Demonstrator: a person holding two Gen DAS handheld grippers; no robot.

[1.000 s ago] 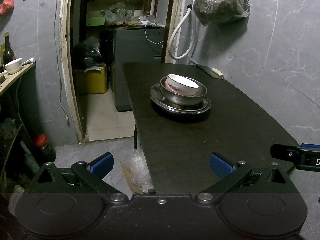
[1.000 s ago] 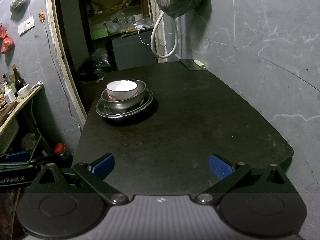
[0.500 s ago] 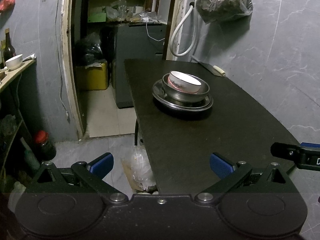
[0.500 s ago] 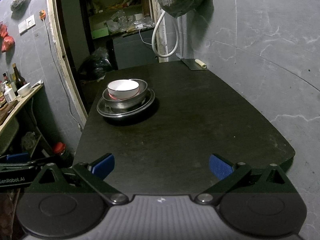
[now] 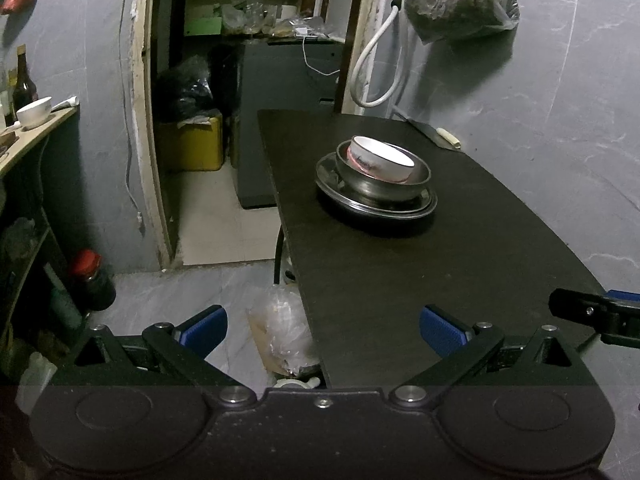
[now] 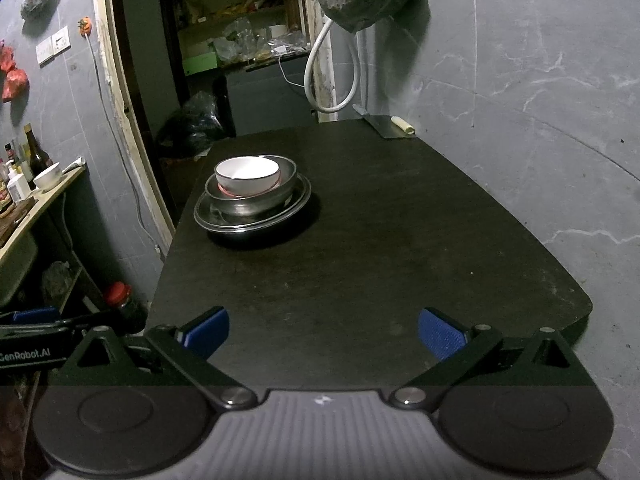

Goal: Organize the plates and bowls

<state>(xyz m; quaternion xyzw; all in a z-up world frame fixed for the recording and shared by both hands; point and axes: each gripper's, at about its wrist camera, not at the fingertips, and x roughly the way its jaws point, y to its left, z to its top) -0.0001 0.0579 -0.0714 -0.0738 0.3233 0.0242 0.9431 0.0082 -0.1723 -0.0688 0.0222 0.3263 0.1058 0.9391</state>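
On the dark table point(image 5: 400, 280) point(image 6: 380, 260) stands one stack: a white bowl point(image 5: 380, 158) point(image 6: 247, 176) nested in a steel bowl point(image 5: 384, 184) point(image 6: 256, 200), which sits on steel plates point(image 5: 376, 204) point(image 6: 252, 220). My left gripper point(image 5: 322, 326) hangs open over the table's near left edge, well short of the stack. My right gripper point(image 6: 323, 330) is open above the near end of the table, nothing between its blue pads point(image 6: 440, 334). Each gripper shows at the edge of the other's view.
A cleaver point(image 6: 390, 125) lies at the table's far right corner by the grey wall. A bag point(image 5: 460, 0) hangs above it. A doorway point(image 5: 240, 80) opens behind the table. A side shelf point(image 5: 28, 136) at left holds a white bowl and bottles. A plastic bag point(image 5: 284, 332) lies on the floor.
Both views have shifted slightly; the stack sits a little differently in frame as the grippers drift. Both grippers stay open and the stack has not moved.
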